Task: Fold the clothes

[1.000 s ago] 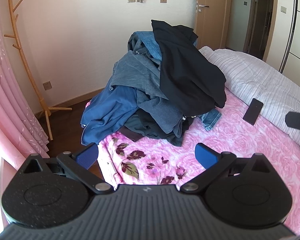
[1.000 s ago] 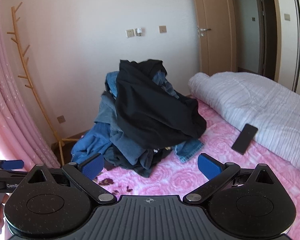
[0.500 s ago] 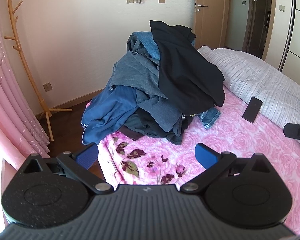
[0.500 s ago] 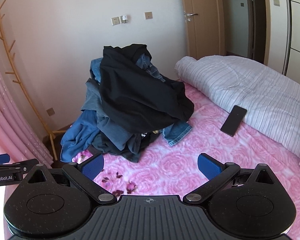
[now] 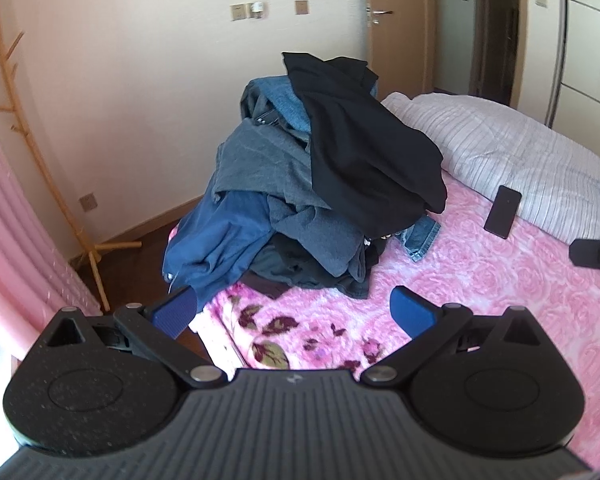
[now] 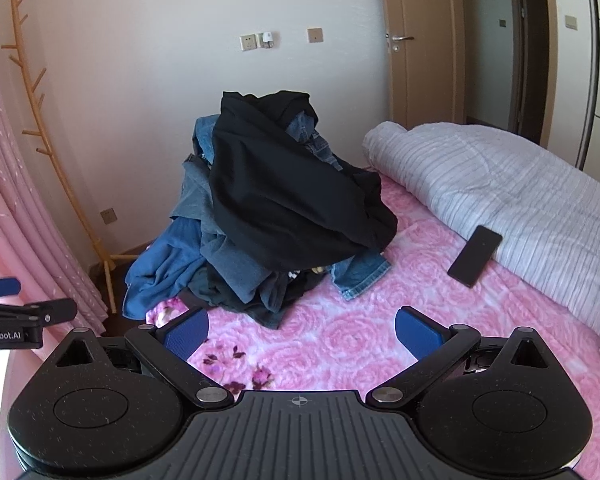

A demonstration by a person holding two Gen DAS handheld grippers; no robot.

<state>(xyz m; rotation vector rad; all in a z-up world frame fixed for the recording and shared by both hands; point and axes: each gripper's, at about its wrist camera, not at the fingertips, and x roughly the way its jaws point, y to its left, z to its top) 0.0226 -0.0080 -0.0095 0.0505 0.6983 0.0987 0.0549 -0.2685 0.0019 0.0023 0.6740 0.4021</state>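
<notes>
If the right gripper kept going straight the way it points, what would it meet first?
Probably the clothes pile, at its dark lower edge. The right gripper is open and empty, with only bare pink bedspread between it and the pile. It may brush the bedspread first; depth is unclear.

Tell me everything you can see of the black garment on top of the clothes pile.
The black garment is plain, matte, soft-looking cloth, crumpled and unfolded. It caps the clothes pile and drapes down the side facing the striped duvet, its bunched lower edge hanging just above a denim piece on the pink bedspread. It lies over grey and blue garments. Neither gripper touches it. Its type cannot be told.
</notes>
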